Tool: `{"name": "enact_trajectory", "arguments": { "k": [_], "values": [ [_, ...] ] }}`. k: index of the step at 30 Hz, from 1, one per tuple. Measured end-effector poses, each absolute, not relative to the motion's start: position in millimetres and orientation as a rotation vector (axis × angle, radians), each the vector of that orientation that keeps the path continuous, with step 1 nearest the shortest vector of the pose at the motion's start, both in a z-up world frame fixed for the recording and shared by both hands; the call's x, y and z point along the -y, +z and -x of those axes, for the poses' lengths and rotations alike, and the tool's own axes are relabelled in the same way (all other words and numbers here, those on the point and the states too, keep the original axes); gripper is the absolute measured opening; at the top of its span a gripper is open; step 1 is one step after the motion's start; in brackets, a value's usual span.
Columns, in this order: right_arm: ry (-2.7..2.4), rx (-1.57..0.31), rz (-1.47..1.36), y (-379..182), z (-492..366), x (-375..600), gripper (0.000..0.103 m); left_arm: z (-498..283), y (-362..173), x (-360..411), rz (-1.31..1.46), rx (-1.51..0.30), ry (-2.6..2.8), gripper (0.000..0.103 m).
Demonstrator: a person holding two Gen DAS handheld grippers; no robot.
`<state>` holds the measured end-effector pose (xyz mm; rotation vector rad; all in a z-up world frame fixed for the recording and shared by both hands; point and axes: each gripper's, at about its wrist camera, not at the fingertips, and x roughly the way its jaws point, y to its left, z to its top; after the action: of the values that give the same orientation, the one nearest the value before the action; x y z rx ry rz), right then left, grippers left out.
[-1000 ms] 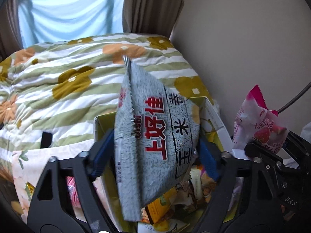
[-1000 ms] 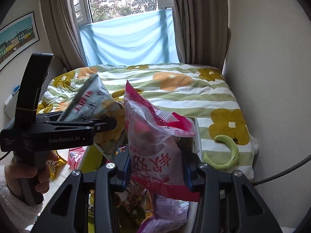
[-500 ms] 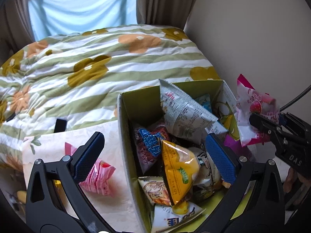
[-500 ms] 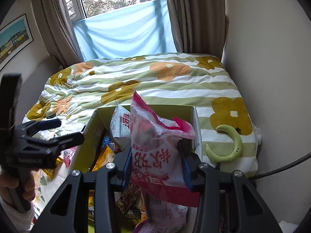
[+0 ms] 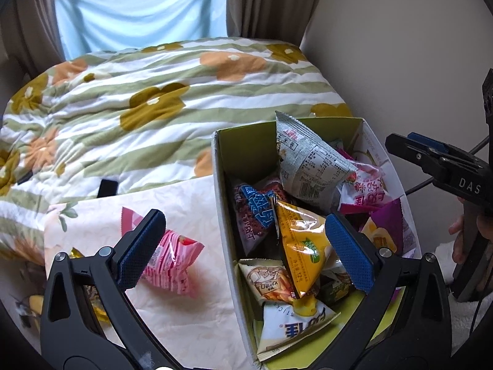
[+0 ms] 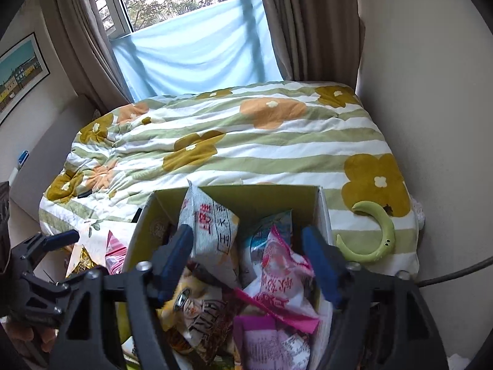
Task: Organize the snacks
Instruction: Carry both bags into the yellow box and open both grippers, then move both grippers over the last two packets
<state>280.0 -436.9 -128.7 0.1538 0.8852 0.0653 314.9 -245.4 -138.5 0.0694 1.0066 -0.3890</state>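
The box (image 5: 222,185) sits on the bed, its open top crowded with snack packets. The right tongs (image 6: 249,262) have just been opening over it; the pink-and-white packet (image 6: 277,265) lies between their pads but rests on the heap below, with the pads standing clear of it. The left tongs (image 5: 243,246) are wide apart and hold nothing, one pad over the box, the other over the pale cloth (image 5: 185,308) beside it. A grey packet (image 5: 311,160) leans against the box's far wall.

Still outside the box, on the cloth, lies a pink packet (image 5: 172,262), just beyond the left pad; a gold wrapper (image 5: 74,251) peeks out behind the tongs' arm.

These packets look light, puffed with air and glossy, so likely slippery and easy to crush. I would pinch the pink one at a crimped end seal or lightly across its narrow middle, not squeeze the full belly, which could burst or break the contents.
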Motion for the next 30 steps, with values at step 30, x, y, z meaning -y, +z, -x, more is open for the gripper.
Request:
{"name": "enact_trajectory", "arguments": {
  "k": [30],
  "values": [
    [0.236, -0.746, -0.079, -93, -166, 328, 0.102, -189, -88, 129, -0.028, -0.856, -0.155, 0.102]
  ]
}}
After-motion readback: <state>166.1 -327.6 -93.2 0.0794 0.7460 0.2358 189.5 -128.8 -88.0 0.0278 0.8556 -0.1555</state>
